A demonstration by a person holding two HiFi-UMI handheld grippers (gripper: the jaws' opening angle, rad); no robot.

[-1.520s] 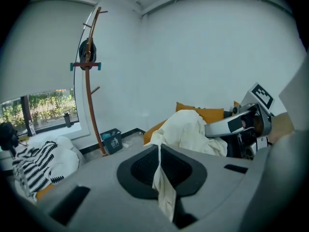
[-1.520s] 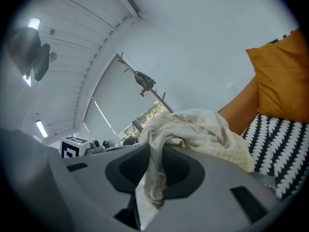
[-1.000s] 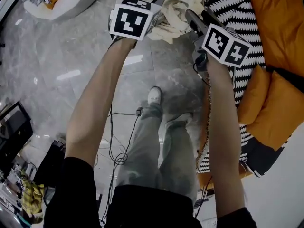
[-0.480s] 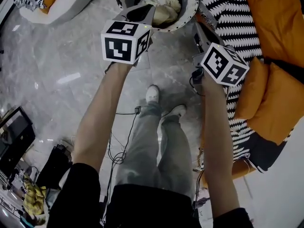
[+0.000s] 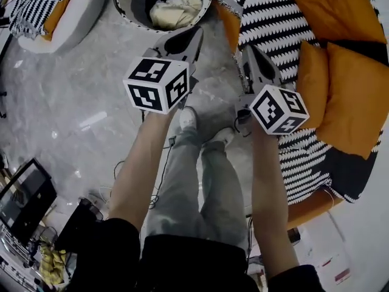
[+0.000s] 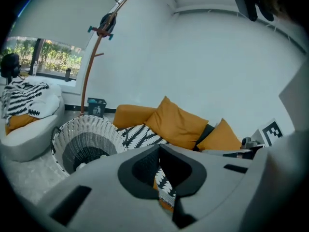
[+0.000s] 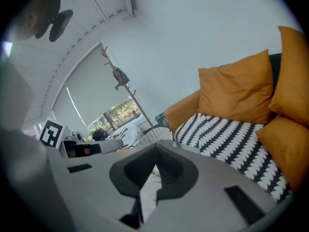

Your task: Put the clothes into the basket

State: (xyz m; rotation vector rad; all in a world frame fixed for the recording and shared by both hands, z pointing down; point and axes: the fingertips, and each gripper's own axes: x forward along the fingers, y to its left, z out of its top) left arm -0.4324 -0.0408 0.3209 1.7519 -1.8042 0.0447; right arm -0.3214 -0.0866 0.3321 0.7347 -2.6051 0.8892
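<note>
Both claws are pressed together and carry nothing. The left claw (image 5: 193,36) and the right claw (image 5: 249,53) have just been closing, and each gripper view shows its jaws meeting at the tips with only the room visible behind them. The person holds them side by side above the floor (image 5: 79,90), short of the basket (image 5: 124,8) and not touching it.

A cream garment (image 5: 176,8) lies bunched inside the white woven basket, which stands on the floor just beside the striped sofa cover (image 5: 273,11) and the orange cushions (image 5: 340,84).

Judging from this, one drop into the basket looks finished and the work sits between pieces. The next move calls for finding another garment, spreading a claw and reaching for it. No loose clothing lies plainly within reach. A striped cloth (image 5: 33,8) rests on a white seat at the far left, well apart from both claws. Whether it is clothing to collect cannot be told.
</note>
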